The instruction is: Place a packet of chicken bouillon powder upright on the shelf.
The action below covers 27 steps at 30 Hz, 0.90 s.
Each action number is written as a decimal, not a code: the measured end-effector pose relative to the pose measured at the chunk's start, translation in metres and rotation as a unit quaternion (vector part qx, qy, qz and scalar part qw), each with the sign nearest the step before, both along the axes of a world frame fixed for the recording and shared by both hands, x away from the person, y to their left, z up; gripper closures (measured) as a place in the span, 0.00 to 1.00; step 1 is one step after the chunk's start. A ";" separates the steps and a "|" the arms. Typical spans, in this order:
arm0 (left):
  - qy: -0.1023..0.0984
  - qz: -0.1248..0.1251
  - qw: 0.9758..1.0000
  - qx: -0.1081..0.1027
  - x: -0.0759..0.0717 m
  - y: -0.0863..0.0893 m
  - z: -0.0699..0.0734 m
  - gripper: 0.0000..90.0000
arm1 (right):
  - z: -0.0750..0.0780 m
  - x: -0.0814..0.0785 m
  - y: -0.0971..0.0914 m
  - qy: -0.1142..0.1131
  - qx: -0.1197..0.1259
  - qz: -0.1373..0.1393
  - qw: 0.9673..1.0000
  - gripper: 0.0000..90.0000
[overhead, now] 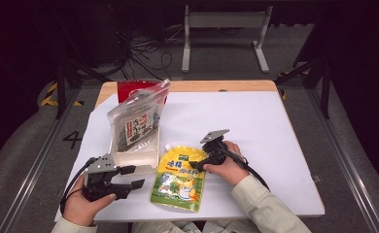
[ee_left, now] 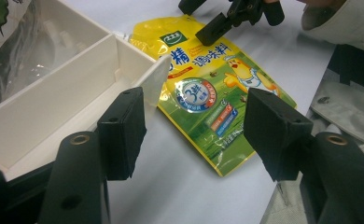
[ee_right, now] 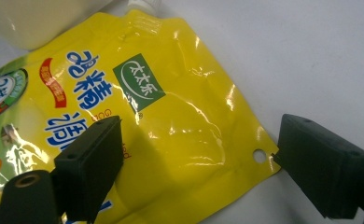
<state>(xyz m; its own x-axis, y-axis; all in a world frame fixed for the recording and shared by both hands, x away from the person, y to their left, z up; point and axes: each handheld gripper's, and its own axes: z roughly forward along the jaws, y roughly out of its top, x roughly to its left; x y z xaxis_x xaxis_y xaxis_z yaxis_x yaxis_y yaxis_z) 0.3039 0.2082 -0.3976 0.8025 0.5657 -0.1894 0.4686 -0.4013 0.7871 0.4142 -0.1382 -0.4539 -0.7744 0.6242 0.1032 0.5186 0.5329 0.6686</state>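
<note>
While the desk point(overhead: 255, 121) is carrying everything, a white box point(overhead: 135, 159) is sitting left of centre with a clear bag point(overhead: 136, 124) standing in it. Just beside the box, a yellow pouch point(overhead: 180, 177) is lying flat. The right gripper point(overhead: 200, 162) is hovering spread over the pouch's top corner, pinching nothing. The left gripper point(overhead: 133, 177) is resting spread, empty, by the box.

On the table lie 1 yellow spouted pouch point(overhead: 179, 178), 1 white open box point(overhead: 138, 159), 1 clear bag with a red-and-white label point(overhead: 135, 124) standing in that box, and 1 red packet point(overhead: 135, 89) behind it. There are 2 grippers: 1 left gripper point(overhead: 129, 177) and 1 right gripper point(overhead: 196, 164).
</note>
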 end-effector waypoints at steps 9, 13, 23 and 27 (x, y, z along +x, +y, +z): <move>-0.006 -0.008 1.000 0.006 0.001 -0.003 0.001 0.45 | 0.002 -0.003 0.008 -0.017 -0.044 -0.001 0.999 0.26; 0.000 -0.008 1.000 0.002 0.000 -0.004 0.001 0.45 | 0.003 -0.006 0.011 -0.017 -0.046 0.002 0.999 0.37; 0.003 -0.010 1.000 0.002 0.001 -0.007 0.000 0.45 | 0.003 -0.013 0.014 0.014 0.000 0.022 1.000 0.91; 0.003 -0.012 1.000 0.002 0.003 -0.006 -0.002 0.45 | 0.003 -0.012 0.011 0.023 0.012 0.022 0.999 0.93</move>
